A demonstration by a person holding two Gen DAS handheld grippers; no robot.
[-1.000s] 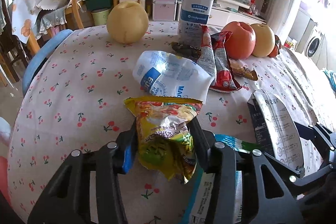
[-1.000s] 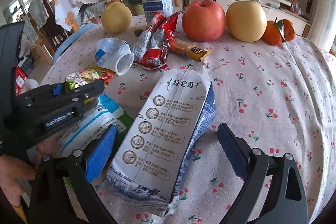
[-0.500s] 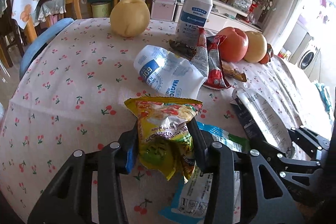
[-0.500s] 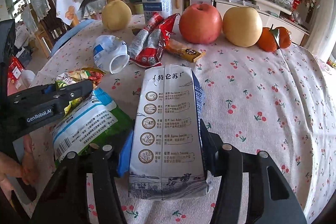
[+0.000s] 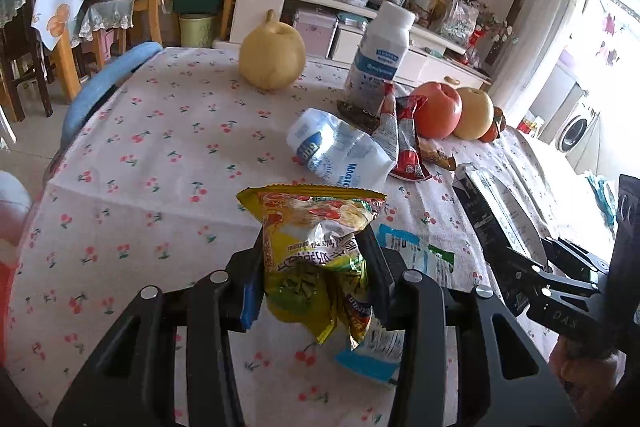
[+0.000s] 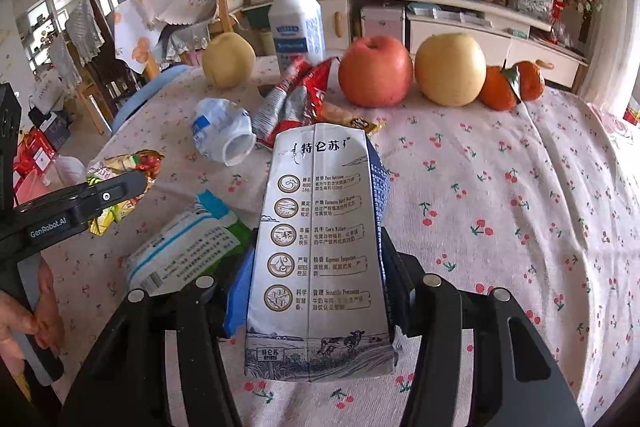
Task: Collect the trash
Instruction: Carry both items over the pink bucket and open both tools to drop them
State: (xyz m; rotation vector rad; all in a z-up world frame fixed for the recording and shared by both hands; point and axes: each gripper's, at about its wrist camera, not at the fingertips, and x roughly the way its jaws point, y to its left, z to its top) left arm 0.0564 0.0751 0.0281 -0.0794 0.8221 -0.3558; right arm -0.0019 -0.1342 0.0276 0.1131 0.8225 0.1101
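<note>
The left tool [image 5: 312, 267] is clamped on a crumpled yellow snack wrapper [image 5: 316, 251], held clear above the cherry-print worktop [image 5: 152, 155]; the right tool [image 6: 316, 291] is clamped on a flattened milk carton [image 6: 320, 247], its far end raised; a blue-and-white packet [image 6: 188, 251] lies between them on the cloth; a crushed white bottle [image 6: 224, 131] and red wrappers [image 6: 296, 95] lie near the fruit

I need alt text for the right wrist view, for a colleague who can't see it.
The right hand-held gripper is shut on a flattened milk carton above a cherry-print tablecloth. At left, the left hand-held gripper grips a yellow snack wrapper. Behind lie more wrappers, a crushed cup, a white bottle and fruit.
</note>
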